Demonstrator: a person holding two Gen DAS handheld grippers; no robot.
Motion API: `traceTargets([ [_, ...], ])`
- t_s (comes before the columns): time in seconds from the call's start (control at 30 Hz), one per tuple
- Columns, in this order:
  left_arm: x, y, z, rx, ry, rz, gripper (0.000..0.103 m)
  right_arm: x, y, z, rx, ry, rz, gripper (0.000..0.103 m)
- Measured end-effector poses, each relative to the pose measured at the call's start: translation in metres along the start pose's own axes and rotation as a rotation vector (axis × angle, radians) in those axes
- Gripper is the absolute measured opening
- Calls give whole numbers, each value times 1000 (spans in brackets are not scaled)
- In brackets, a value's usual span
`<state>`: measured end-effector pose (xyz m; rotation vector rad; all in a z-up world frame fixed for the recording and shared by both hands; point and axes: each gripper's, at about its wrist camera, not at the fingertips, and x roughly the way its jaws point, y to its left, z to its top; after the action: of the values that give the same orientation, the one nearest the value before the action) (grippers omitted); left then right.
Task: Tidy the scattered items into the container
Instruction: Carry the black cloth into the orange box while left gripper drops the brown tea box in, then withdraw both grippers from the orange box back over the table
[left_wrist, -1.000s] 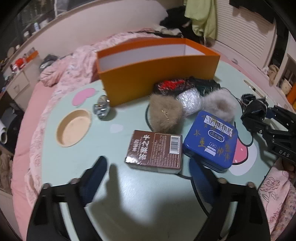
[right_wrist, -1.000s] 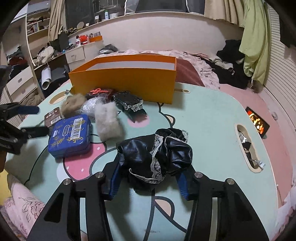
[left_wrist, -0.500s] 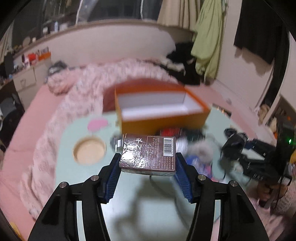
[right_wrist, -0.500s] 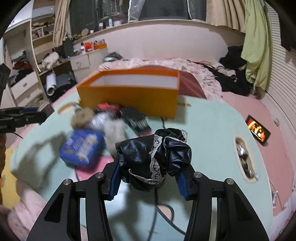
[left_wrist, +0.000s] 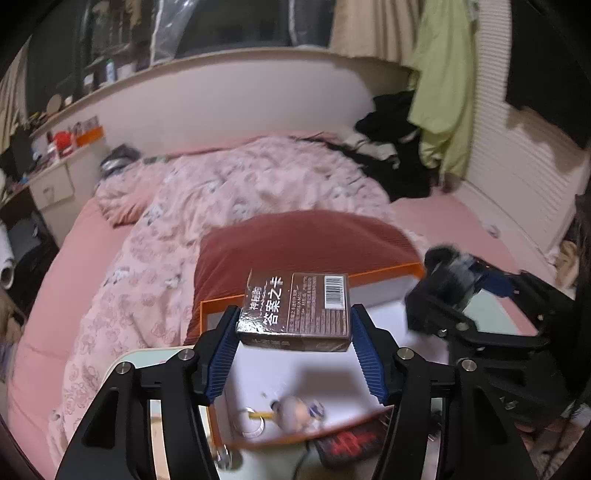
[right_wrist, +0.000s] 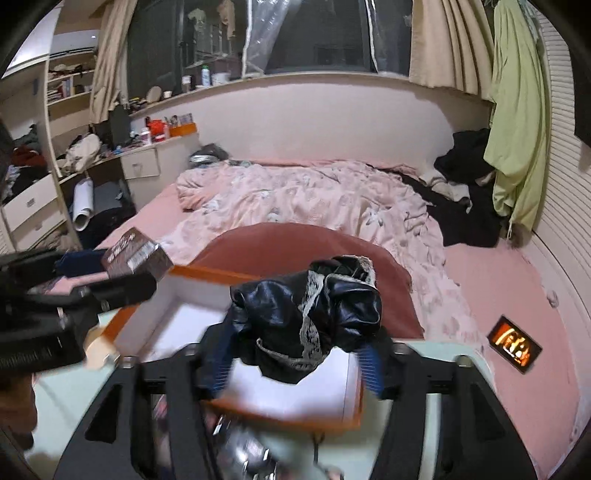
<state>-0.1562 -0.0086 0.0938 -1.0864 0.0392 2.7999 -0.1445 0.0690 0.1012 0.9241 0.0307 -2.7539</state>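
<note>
Left gripper (left_wrist: 295, 354), jaws just opening, flanks rigid brown cardboard card box (left_wrist: 295, 310), best held by short ends, over orange open-top container (left_wrist: 388, 273); right gripper (right_wrist: 295, 363), likewise opening, bears soft, limp black lace-trimmed scrunchie (right_wrist: 306, 314) above it

Both wrist views look steeply down and forward from close above the orange box (left_wrist: 384, 275) (right_wrist: 207, 275), facing the bed (left_wrist: 258, 184) (right_wrist: 295, 192) at twelve o'clock. They share box, bed and window ledge; each shows the other gripper, at three and nine o'clock.
</note>
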Motion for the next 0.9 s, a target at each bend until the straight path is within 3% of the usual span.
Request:
traceTargets([
  [0.07,10,5,-1,-18,26,3,79,13,-7,5,46,24,5,75],
  [0.27,-10,19,-16,-104,-26,-47,88,9,-16,2,67,8,-14,77],
  [0.47,-43,19,-48,-128,-15,-47,96,-36,-13,-18,72,-28,9,77],
  [0.53,-55,17,-70,-135,9,-24,98,-55,-5,-34,25,-20,3,83],
  [0.67,-69,13,-119,-155,103,5,98,-80,10,-73,-93,26,-13,83],
  [0.9,-86,8,-187,-109,134,38,98,-96,2,-138,-81,191,0,83],
])
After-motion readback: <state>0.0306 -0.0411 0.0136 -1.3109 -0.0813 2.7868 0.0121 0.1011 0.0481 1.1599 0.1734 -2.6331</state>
